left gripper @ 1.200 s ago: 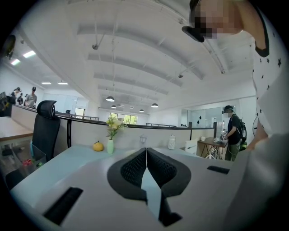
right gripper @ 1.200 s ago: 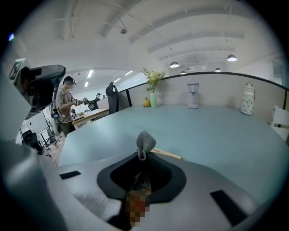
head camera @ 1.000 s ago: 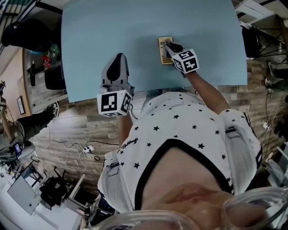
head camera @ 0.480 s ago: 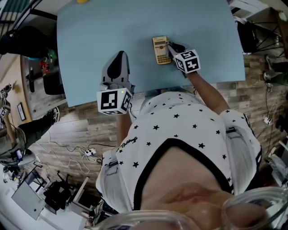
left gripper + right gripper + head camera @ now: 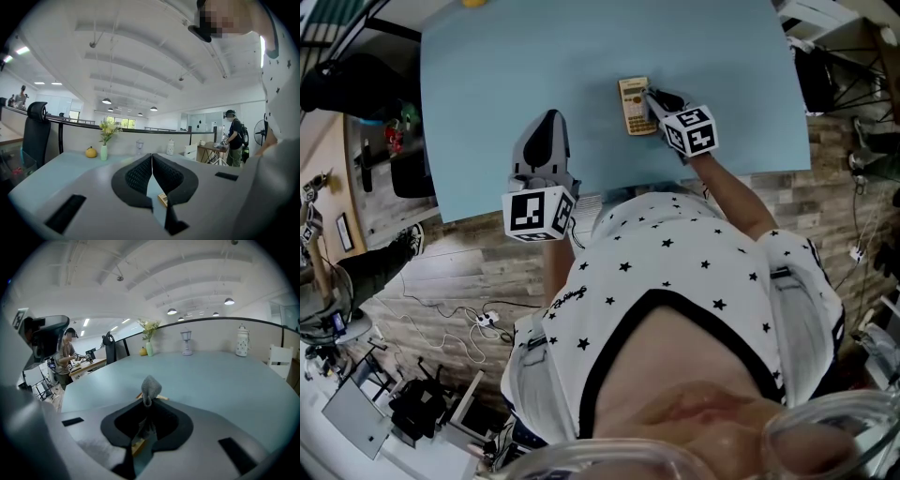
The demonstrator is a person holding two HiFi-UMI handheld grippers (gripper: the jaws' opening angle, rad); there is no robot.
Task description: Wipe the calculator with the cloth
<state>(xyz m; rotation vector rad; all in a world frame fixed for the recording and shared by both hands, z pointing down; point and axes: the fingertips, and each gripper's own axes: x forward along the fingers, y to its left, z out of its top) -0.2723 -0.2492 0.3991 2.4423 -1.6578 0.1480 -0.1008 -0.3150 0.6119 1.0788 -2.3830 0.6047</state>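
A tan calculator (image 5: 635, 105) lies flat on the light blue table (image 5: 487, 84), toward its near edge. My right gripper (image 5: 654, 97) rests at the calculator's right edge, shut on a small grey cloth (image 5: 150, 387) that sticks up between the jaws. Part of the calculator (image 5: 136, 445) shows below those jaws in the right gripper view. My left gripper (image 5: 548, 120) hovers to the left over bare table, well apart from the calculator. Its fingertips meet with nothing between them (image 5: 152, 157), and a corner of the calculator (image 5: 162, 199) shows past them.
A yellow fruit (image 5: 91, 152) and a vase of flowers (image 5: 104, 149) stand at the table's far side, with a small lamp (image 5: 187, 348) and a white jar (image 5: 242, 346) along that edge. An office chair (image 5: 36, 131) stands at the left. A person (image 5: 233, 137) stands in the background.
The right gripper with the cloth has slid from over the calculator's middle to its right edge. The left gripper has stayed where it was.
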